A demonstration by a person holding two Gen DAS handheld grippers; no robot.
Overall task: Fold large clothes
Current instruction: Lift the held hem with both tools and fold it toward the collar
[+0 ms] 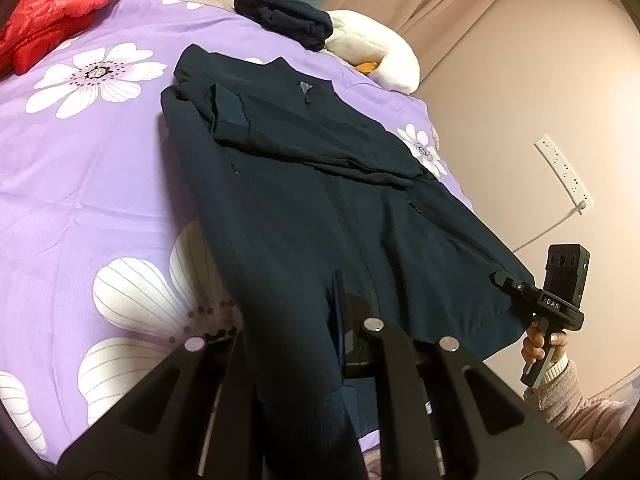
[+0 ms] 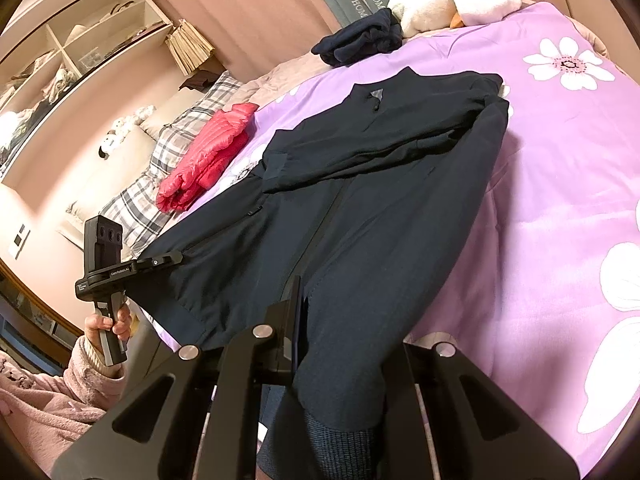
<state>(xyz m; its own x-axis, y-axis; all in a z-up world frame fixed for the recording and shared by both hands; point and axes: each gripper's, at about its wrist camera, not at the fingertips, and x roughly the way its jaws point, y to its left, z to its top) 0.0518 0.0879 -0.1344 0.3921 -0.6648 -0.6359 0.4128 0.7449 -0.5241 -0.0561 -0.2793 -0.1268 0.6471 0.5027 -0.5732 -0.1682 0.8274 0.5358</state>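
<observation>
A dark navy zip jacket (image 1: 304, 200) lies front up on the purple flowered bed, with both sleeves folded across its chest; it also shows in the right wrist view (image 2: 380, 208). My left gripper (image 1: 336, 320) is shut on the jacket's bottom hem at one corner, and the cloth drapes over its fingers. It shows in the right wrist view (image 2: 182, 258) gripping the hem's left corner. My right gripper (image 2: 298, 320) is shut on the hem at the other corner. It shows in the left wrist view (image 1: 496, 278) at the hem's right corner.
A folded red puffer jacket (image 1: 52, 8) and a folded dark garment (image 1: 284, 16) lie near the head of the bed (image 1: 80, 184). A white plush toy (image 1: 384, 60) lies by the dark garment. Plaid pillows (image 2: 160, 168) and shelves (image 2: 60, 60) stand at the left; a wall (image 1: 520, 100) is at the right.
</observation>
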